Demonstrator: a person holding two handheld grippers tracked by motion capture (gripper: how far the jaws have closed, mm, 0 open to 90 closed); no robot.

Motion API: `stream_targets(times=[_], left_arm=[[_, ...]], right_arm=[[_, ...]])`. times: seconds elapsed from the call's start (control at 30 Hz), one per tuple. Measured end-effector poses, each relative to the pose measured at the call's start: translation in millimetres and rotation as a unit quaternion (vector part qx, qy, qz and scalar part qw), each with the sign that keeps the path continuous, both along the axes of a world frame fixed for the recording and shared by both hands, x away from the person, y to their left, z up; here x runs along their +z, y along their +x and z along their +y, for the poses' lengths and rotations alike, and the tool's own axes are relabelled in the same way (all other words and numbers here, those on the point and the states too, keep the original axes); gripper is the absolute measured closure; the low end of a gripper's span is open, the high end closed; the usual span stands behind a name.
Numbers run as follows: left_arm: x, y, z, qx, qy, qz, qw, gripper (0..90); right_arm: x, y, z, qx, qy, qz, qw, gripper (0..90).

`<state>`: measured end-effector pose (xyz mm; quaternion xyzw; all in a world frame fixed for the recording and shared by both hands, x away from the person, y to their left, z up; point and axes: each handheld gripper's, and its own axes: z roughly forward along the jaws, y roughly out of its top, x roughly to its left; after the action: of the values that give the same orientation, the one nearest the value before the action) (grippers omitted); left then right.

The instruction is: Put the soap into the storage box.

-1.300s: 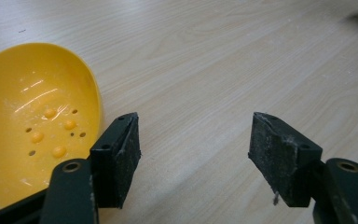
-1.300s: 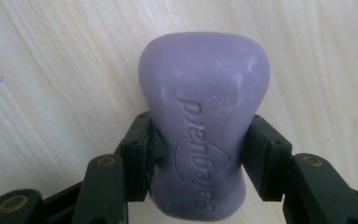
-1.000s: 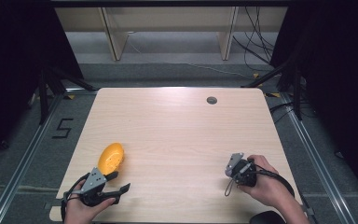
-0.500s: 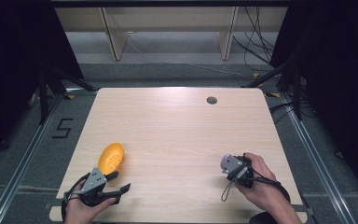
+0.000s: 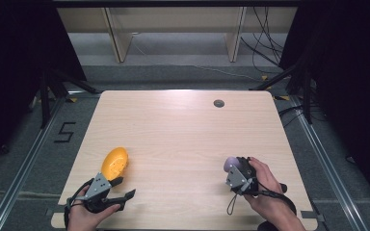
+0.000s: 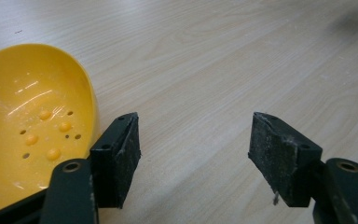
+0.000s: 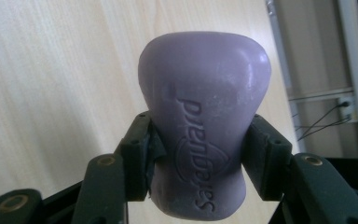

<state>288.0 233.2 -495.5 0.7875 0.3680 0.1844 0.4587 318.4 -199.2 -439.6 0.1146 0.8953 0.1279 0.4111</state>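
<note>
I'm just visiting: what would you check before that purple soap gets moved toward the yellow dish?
1. Soap held firmly: ok. The right gripper is shut on the purple soap bar.
2. Soap dish facing up: ok, its hollow shows.
3. Dish hollow free: ok, nothing lies in it.
4. Left gripper out of the way: not ok, open, one jaw beside the dish rim.
5. Table between soap and dish free: ok.

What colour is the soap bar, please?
Pale purple soap bar, clearest in the right gripper view.

Soap dish lies front-left on table (soap bar front-right).
</note>
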Motion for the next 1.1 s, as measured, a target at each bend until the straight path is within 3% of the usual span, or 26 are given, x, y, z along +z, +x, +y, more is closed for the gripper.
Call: stream_targets(times=[0.1, 0.13, 0.17, 0.2, 0.27, 0.3, 0.33, 0.43, 0.47, 0.53, 0.57, 0.63, 0.67, 0.7, 0.73, 0.8, 0.83, 0.87, 0.9, 0.93, 1.1], left_arm=[[0.0, -0.2, -0.2, 0.002, -0.002, 0.001, 1.0, 33.0], [0.2, -0.2, -0.3, 0.002, -0.003, 0.0, 1.0, 33.0], [0.4, 0.0, -0.4, 0.002, -0.004, 0.0, 1.0, 33.0], [0.8, 0.1, -0.6, 0.002, -0.006, 0.001, 1.0, 33.0], [2.8, 0.6, -1.4, 0.003, -0.01, -0.001, 0.9999, 33.0], [4.1, 0.8, -2.7, 0.004, -0.018, 0.0, 0.9998, 33.0], [4.1, 0.8, -2.7, 0.004, -0.018, 0.0, 0.9998, 33.0], [11.5, 4.7, -6.3, -0.009, -0.02, -0.011, 0.9997, 32.9], [17.4, 7.5, -11.0, -0.011, -0.033, -0.015, 0.9993, 32.9], [24.4, 10.4, -15.0, -0.016, -0.035, -0.021, 0.9991, 33.0], [27.8, 12.0, -17.5, -0.021, -0.036, -0.026, 0.9988, 33.0], [34.0, 13.2, -23.8, -0.021, -0.049, -0.025, 0.9983, 33.2], [37.5, 15.2, -25.8, -0.029, -0.045, -0.033, 0.998, 33.2], [40.1, 16.6, -28.7, -0.032, -0.051, -0.033, 0.9976, 33.3], [40.1, 16.6, -28.7, -0.032, -0.051, -0.033, 0.9976, 33.4], [45.9, 19.0, -33.6, -0.038, -0.052, -0.036, 0.9972, 33.6], [48.7, 20.6, -36.1, -0.044, -0.054, -0.04, 0.9968, 33.6], [53.8, 23.2, -41.8, -0.051, -0.063, -0.04, 0.9959, 34.0], [56.8, 24.5, -44.7, -0.056, -0.064, -0.042, 0.9955, 34.2], [60.5, 25.4, -47.7, -0.058, -0.061, -0.043, 0.9955, 34.4], [73.3, 30.9, -63.4, -0.086, -0.076, -0.044, 0.9924, 35.6]], right_arm=[[1.3, 1.1, 1.2, 0.03, -0.019, -0.026, 0.999, 50.4], [0.3, -2.9, 3.2, 0.004, -0.006, -0.018, 0.9998, 50.4], [1.1, -0.8, 2.6, 0.027, -0.018, -0.034, 0.9989, 50.4], [0.6, -4.0, 4.9, 0.011, -0.005, -0.032, 0.9994, 50.4], [2.4, -2.3, 4.7, 0.036, -0.022, -0.047, 0.998, 50.4], [1.3, -6.1, 7.0, 0.014, -0.006, -0.043, 0.999, 50.4], [2.5, -5.6, 7.8, 0.026, -0.012, -0.047, 0.9985, 50.4], [2.8, -8.6, 10.5, 0.021, -0.005, -0.058, 0.9981, 50.4], [4.8, -9.4, 13.1, 0.039, -0.014, -0.072, 0.9965, 50.4], [5.0, -13.6, 18.5, 0.029, -0.007, -0.07, 0.9971, 50.4], [7.6, -12.0, 19.8, 0.058, -0.023, -0.091, 0.9939, 50.4], [6.8, -18.0, 25.6, 0.032, 0.001, -0.082, 0.9962, 50.4], [10.0, -15.4, 25.9, 0.067, -0.02, -0.103, 0.9923, 50.4], [8.7, -18.7, 28.5, 0.046, -0.003, -0.091, 0.9948, 50.4], [9.7, -18.3, 30.1, 0.055, -0.009, -0.094, 0.994, 50.4], [9.0, -21.0, 32.5, 0.043, 0.004, -0.092, 0.9949, 50.4], [11.3, -20.0, 34.1, 0.059, -0.009, -0.099, 0.9933, 50.4], [10.4, -21.6, 37.5, 0.053, -0.003, -0.102, 0.9934, 50.4], [11.5, -19.6, 37.8, 0.07, -0.01, -0.105, 0.9919, 50.4], [10.5, -23.0, 40.5, 0.048, 0.0, -0.098, 0.994, 50.4], [12.7, -22.3, 45.9, 0.068, -0.01, -0.112, 0.9913, 50.4]])
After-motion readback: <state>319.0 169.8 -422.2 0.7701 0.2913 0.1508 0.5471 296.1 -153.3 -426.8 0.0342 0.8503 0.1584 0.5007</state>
